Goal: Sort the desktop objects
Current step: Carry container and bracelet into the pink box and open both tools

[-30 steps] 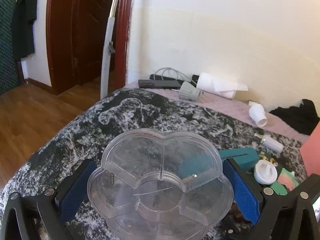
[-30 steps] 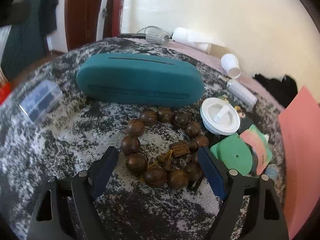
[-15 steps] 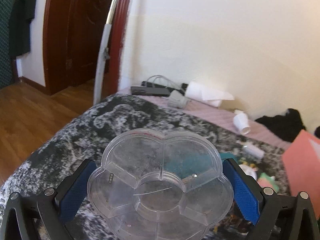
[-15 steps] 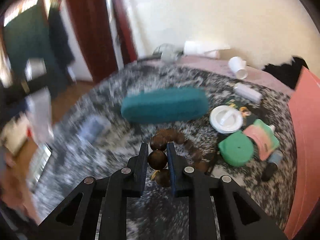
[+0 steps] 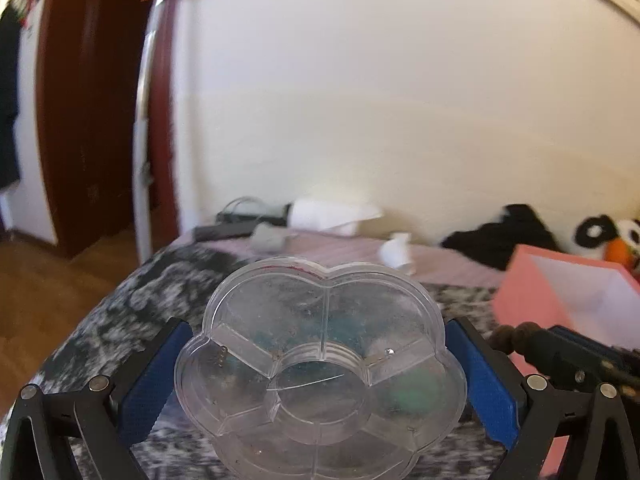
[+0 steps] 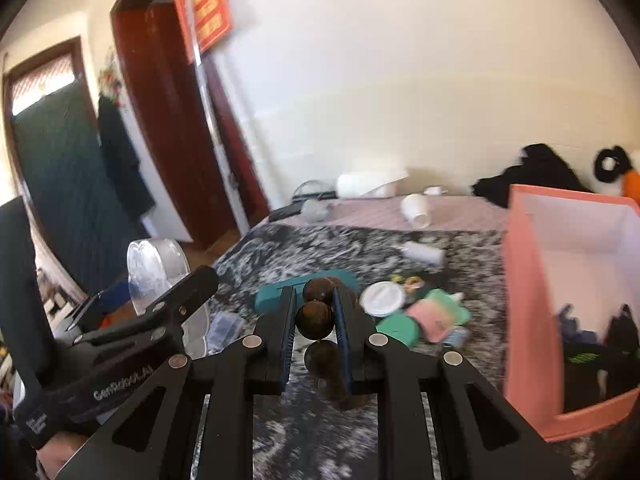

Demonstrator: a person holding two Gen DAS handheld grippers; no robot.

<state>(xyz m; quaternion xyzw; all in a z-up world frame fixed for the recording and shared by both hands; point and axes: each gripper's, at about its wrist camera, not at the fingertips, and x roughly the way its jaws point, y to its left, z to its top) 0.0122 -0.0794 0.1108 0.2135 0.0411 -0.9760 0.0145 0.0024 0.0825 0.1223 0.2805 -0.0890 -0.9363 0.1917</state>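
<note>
My left gripper (image 5: 320,344) is shut on a clear flower-shaped compartment tray (image 5: 320,376), its blue pads pressing the tray's two sides. The tray is held above the black-and-white mottled table cover (image 5: 132,320). My right gripper (image 6: 314,300) is shut on a bracelet of dark wooden beads (image 6: 314,316); more beads hang below the jaws. In the right wrist view the left gripper (image 6: 156,288) with the tray (image 6: 154,264) is at the left. From the left wrist, the beads (image 5: 516,330) show at the right, in front of a pink box (image 5: 532,300).
An open pink box (image 6: 520,280) stands at the right with dark items inside. On the cover lie a teal glasses case (image 6: 272,296), white lid (image 6: 382,299), green lid (image 6: 398,326), pink-green item (image 6: 436,312) and white bottle (image 6: 424,254). A paper cup (image 6: 416,208) lies farther back.
The right gripper closed on the bead bracelet and lifted it off the cover. The left gripper rose with the clear tray and swung right, bringing the pink box into view.
</note>
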